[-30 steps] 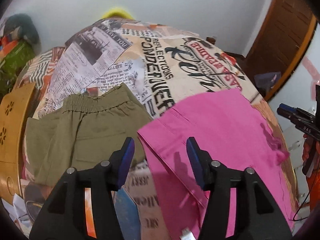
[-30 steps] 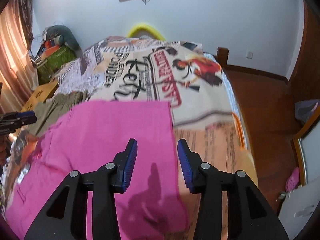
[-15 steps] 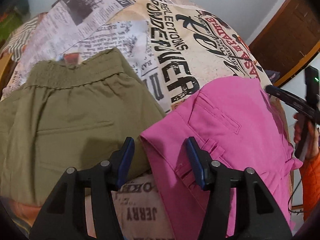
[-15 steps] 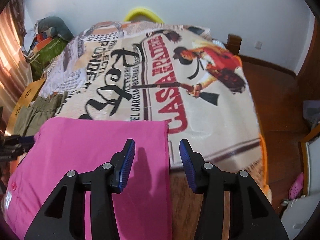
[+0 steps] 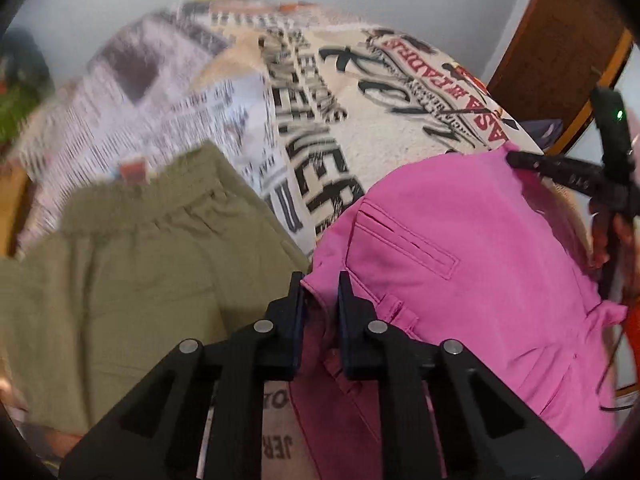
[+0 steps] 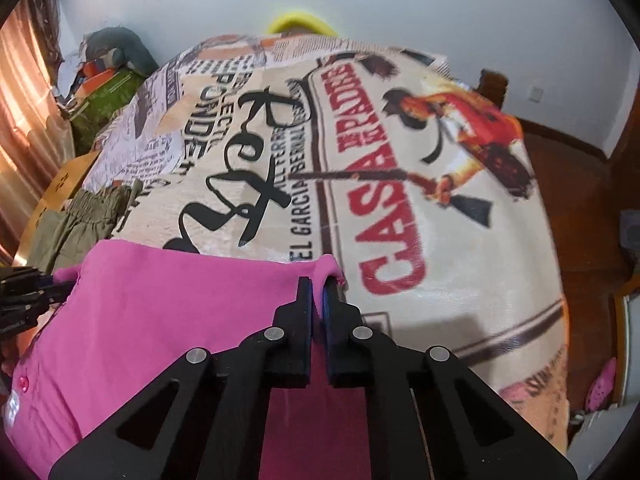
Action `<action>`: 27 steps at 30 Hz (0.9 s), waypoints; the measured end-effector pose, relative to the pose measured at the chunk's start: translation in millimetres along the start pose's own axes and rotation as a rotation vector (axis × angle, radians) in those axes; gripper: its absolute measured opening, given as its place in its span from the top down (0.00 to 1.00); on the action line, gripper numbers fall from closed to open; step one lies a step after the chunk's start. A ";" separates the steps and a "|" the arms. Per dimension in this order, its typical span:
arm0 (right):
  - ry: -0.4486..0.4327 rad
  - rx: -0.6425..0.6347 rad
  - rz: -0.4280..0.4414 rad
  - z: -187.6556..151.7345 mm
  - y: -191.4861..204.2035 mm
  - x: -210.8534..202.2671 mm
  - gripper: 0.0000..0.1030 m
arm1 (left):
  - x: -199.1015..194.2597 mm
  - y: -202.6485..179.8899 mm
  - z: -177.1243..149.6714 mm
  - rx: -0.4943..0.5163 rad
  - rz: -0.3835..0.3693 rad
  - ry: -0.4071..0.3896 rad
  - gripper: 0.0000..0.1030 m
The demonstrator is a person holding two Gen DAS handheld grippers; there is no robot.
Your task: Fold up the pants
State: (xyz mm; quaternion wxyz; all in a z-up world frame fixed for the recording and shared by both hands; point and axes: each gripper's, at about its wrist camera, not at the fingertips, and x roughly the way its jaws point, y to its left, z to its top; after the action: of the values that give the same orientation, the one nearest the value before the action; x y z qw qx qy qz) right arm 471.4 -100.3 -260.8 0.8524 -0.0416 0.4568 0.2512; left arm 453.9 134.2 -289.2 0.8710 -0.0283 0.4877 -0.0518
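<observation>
Soft daylight, warm glow through curtain (image 6: 24,92) far left, left view motion-blurred, fisheye bending, dark vignetted corners

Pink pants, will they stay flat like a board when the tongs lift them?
Probably not. The pink pants already bunch into a soft fold at the right tongs, so they look floppy. They would likely sag between both grips and seem light.
</observation>
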 end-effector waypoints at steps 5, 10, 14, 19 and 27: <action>-0.112 0.018 -0.016 15.1 -2.6 -45.0 0.97 | -43.4 1.5 22.9 -0.019 0.008 -0.099 0.87; -0.256 0.033 -0.036 36.8 1.6 -105.2 0.97 | -93.0 -10.8 45.3 0.005 0.000 -0.213 0.87; -0.295 0.031 -0.022 42.6 8.2 -141.5 0.97 | -119.4 -20.9 49.4 0.026 -0.031 -0.229 0.87; -0.310 0.038 0.006 18.4 15.6 -180.6 0.97 | -151.4 -38.2 31.6 0.069 -0.036 -0.226 0.87; -0.318 0.054 0.035 -40.9 27.9 -232.3 0.97 | -200.0 -62.0 -14.9 0.114 -0.046 -0.221 0.87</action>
State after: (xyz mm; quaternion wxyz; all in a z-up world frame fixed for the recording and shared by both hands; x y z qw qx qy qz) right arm 321.4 -178.9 -94.3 0.9102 0.0299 0.3232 0.2572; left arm 333.5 96.2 -121.5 0.9183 0.0049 0.3840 -0.0959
